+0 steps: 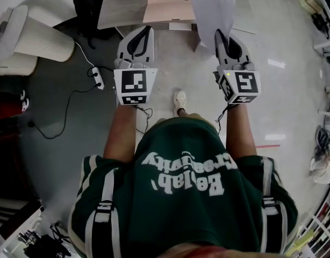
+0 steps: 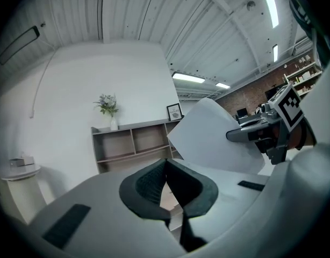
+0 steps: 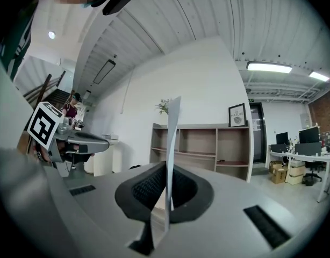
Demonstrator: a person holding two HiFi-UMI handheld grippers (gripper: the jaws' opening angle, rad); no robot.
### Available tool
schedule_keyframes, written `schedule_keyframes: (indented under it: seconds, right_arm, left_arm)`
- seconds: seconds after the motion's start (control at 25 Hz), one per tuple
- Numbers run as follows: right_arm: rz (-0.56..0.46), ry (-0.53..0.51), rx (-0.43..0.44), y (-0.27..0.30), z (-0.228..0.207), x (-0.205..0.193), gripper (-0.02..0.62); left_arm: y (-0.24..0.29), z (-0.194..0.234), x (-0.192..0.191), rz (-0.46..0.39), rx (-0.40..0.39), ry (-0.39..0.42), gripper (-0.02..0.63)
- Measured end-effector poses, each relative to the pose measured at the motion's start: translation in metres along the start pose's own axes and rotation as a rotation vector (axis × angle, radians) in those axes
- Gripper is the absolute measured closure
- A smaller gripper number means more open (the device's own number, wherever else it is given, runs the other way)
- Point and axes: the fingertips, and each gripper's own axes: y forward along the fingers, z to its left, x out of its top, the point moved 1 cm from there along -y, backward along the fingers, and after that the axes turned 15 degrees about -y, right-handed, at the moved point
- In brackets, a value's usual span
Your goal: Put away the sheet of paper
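A white sheet of paper (image 1: 212,8) sticks up in front of my right gripper (image 1: 221,34), which is shut on its lower edge. In the right gripper view the paper (image 3: 171,138) stands edge-on, pinched between the dark pads of the right gripper (image 3: 167,168). My left gripper (image 1: 145,31) is held level beside it, to the left, and apart from the sheet. In the left gripper view the left gripper (image 2: 166,164) has its pads together with nothing between them. That view also shows the paper (image 2: 208,138) and the right gripper (image 2: 251,134) off to the right.
A low wooden shelf unit (image 1: 149,7) stands straight ahead by the white wall, its open compartments (image 3: 208,144) facing me. A white ribbed cylinder (image 1: 44,39) and a power strip with cable (image 1: 98,79) lie at the left. Desks and chairs (image 3: 299,160) are at the right.
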Motion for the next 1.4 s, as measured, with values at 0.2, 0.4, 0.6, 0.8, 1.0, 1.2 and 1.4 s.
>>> schedule_keyframes:
  seconds: [0.2,0.4,0.6,0.8,1.0,1.2,1.4]
  right_arm:
    - [-0.020,-0.007,0.026,0.050,-0.046,-0.009,0.563]
    - [-0.036,-0.022,0.056,0.093,-0.076,-0.018,0.563]
    - [-0.035,-0.012,0.078,0.119,-0.092,-0.027,0.563]
    - [-0.033,-0.015,0.092,0.143,-0.095,-0.032,0.563]
    - [-0.022,-0.057,0.101,0.167,-0.096,-0.035,0.563]
    - [0.028,-0.104,0.098,0.203,-0.100,-0.045,0.563]
    - [0.074,-0.175,0.112,0.264,-0.098,-0.056,0.563]
  left_arm:
    - [0.060,0.002,0.006,0.003,0.021,0.004,0.588]
    - [0.105,0.010,0.009,0.007,0.055,0.001,0.588]
    - [0.129,0.017,0.004,0.023,0.075,-0.010,0.588]
    - [0.146,0.030,0.001,0.029,0.088,-0.016,0.588]
    - [0.169,0.048,-0.004,0.036,0.085,-0.028,0.588]
    - [0.206,0.068,-0.010,0.045,0.054,-0.034,0.588]
    - [0.249,0.110,-0.017,0.062,0.041,-0.053,0.588]
